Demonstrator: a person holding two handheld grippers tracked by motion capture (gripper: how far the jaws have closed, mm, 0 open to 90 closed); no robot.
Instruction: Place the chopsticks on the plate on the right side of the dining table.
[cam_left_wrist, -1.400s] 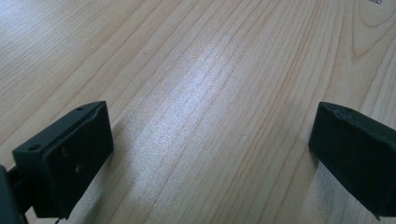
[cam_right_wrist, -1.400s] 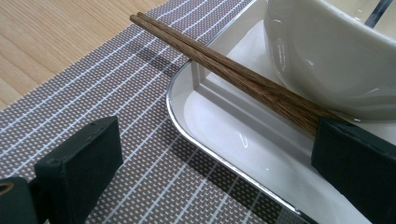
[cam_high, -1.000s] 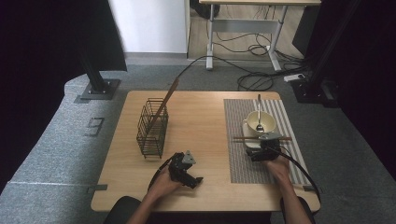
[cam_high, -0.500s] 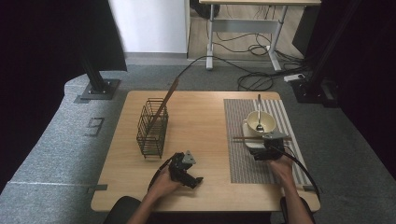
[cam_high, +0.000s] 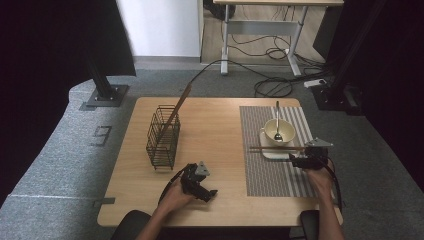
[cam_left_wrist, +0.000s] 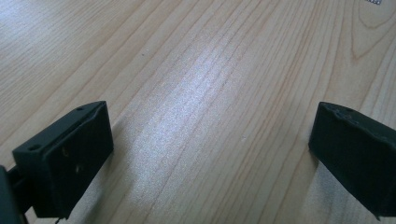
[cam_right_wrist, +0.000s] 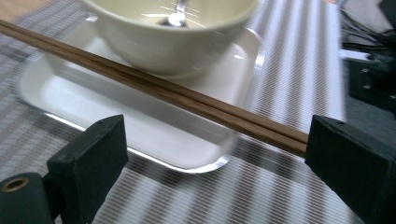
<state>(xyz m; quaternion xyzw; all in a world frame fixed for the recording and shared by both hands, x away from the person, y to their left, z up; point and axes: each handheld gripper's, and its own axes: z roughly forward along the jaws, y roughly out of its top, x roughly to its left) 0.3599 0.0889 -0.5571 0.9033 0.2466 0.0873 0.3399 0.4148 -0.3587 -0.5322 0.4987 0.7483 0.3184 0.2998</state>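
Lying across the white tray (cam_right_wrist: 154, 135) near the bowl (cam_right_wrist: 168, 32), chopsticks (cam_right_wrist: 154, 88) pass between right gripper (cam_right_wrist: 215, 154) jaws, apart, unclamped. Left gripper (cam_left_wrist: 210, 154) jaws apart over bare table (cam_left_wrist: 196, 70).

Left gripper (cam_high: 212, 193) low near the body, jaws spread wide, right gripper (cam_high: 292, 159) reached forward, jaws apart, forearms entering from below

Brown wooden chopsticks (cam_right_wrist: 154, 88), glossy cream bowl (cam_right_wrist: 168, 35), matt striped woven placemat (cam_right_wrist: 299, 56).
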